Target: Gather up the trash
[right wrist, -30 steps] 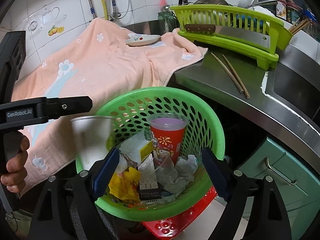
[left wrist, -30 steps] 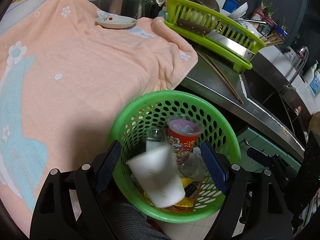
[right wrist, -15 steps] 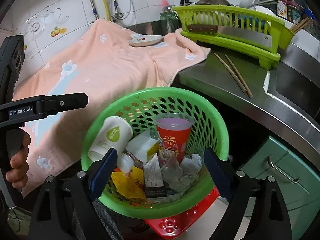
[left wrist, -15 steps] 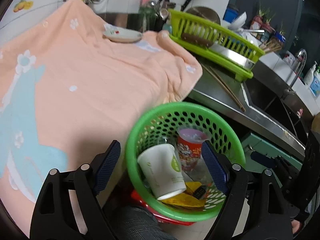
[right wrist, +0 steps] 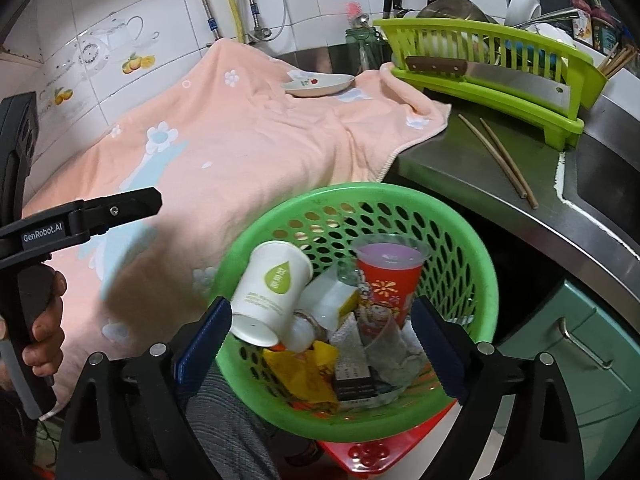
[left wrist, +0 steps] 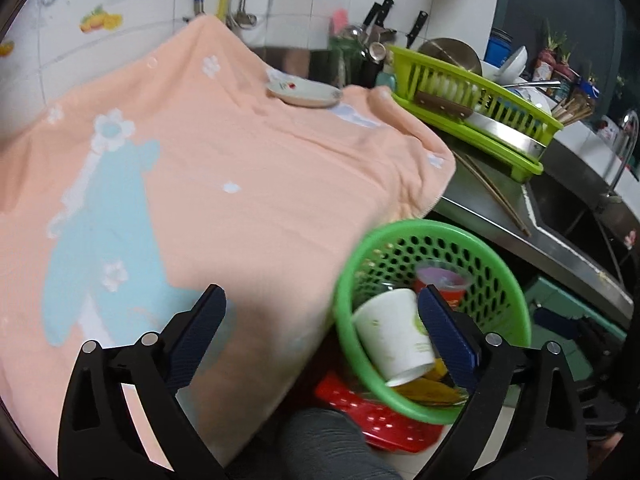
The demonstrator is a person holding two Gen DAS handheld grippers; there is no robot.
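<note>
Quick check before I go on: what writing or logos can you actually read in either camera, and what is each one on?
"GenRobot.AI": on the side of the left gripper, seen from the right wrist.
White paper cup in the green basket: green drop logo and print, too small to read.
Red cup: cartoon picture, no legible words.
Dark packet in the basket: print too small to read.

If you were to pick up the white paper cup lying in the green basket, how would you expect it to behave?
The white paper cup looks empty, so it is probably very light. Its thin paper wall would likely crush under a firm squeeze. It lies tilted on loose trash in the green basket, propped rather than seated, so a nudge may well make it roll or slide.
</note>
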